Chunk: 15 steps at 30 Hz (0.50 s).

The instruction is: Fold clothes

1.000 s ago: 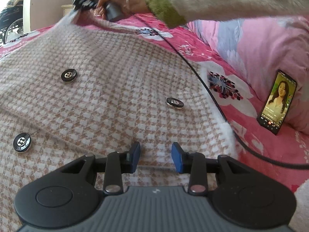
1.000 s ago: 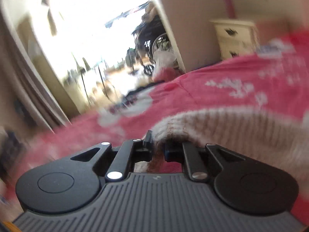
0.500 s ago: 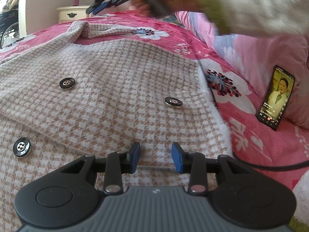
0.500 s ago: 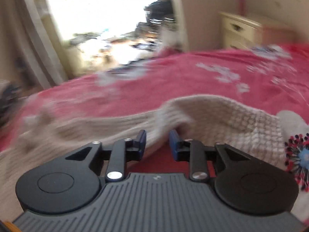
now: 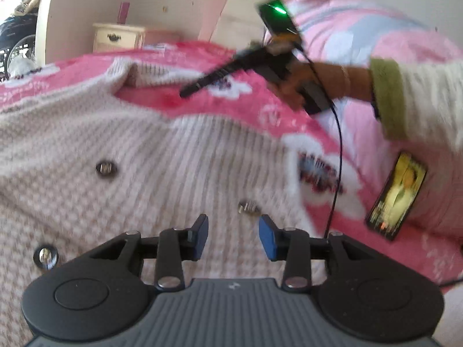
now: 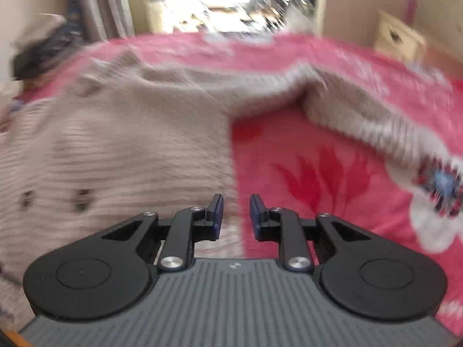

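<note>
The knitted cardigan looks soft and floppy. Both tools, left tool and right tool, hang released above it; its edge ahead suits pinching.

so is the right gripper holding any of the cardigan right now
No: in the right wrist view the right gripper has its jaws apart with nothing between them, and the cardigan lies flat on the pink bedspread.

The left wrist camera sits behind its own blue-padded gripper, angled down, close over the beige houndstooth knit cardigan on the pink floral bedspread. At 2 o'clock it sees the other gripper. The right wrist camera looks down past its gripper, toward a bright doorway at 12 o'clock. Both views share the cardigan, bedspread and cream wooden nightstand.
</note>
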{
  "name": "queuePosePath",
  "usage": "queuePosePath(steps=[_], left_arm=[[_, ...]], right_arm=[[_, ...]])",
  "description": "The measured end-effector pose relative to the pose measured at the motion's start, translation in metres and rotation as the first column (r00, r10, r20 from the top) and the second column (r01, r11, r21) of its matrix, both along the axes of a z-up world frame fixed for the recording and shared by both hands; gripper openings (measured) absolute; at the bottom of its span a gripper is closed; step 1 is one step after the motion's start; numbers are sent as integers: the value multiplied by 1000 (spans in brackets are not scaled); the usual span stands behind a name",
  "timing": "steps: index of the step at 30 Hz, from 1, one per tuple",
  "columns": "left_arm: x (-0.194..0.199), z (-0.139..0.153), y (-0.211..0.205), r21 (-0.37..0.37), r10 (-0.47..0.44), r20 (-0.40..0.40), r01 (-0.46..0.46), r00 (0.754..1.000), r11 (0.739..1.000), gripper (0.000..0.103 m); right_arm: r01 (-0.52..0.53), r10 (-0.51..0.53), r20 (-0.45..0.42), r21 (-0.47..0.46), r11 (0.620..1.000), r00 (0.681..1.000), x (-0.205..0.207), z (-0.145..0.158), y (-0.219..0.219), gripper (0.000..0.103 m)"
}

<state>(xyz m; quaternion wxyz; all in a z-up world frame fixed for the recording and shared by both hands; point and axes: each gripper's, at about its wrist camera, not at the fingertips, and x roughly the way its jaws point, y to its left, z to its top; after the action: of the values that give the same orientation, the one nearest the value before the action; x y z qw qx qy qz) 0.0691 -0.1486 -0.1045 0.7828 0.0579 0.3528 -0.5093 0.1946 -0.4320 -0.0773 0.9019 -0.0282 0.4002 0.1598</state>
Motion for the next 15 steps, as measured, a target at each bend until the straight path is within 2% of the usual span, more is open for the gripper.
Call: queuePosePath(steps=[2, 4, 5, 6, 8, 10, 12, 15], left_arm=[[0, -2, -7, 18, -2, -10, 2, 1000, 1000, 43], [0, -18, -19, 57, -14, -53, 17, 999, 998, 42], [0, -29, -25, 96, -16, -73, 23, 997, 995, 39], [-3, -31, -26, 102, -12, -60, 18, 998, 995, 39], [-9, -34, -27, 113, -5, -37, 9, 999, 994, 40], [-13, -30, -23, 115, -19, -49, 25, 999, 993, 41], [-17, -29, -20, 120, -25, -65, 33, 998, 992, 42], [-28, -33, -19, 132, -16, -67, 25, 998, 991, 44]], right_arm=[[-57, 57, -13, 35, 998, 998, -23, 5, 5, 17], [-76, 73, -88, -29, 997, 993, -38, -18, 7, 17], [-70, 55, -150, -97, 993, 987, -46, -40, 3, 17], [-58, 28, -198, -144, 988, 980, -54, -57, -3, 16], [60, -65, -176, -30, 998, 982, -66, -51, -24, 16], [124, -118, -170, 24, 992, 978, -79, -30, -31, 19], [83, -80, -156, 12, 997, 985, -98, -20, -28, 19], [89, -102, -266, -60, 994, 959, -117, -45, -31, 19]])
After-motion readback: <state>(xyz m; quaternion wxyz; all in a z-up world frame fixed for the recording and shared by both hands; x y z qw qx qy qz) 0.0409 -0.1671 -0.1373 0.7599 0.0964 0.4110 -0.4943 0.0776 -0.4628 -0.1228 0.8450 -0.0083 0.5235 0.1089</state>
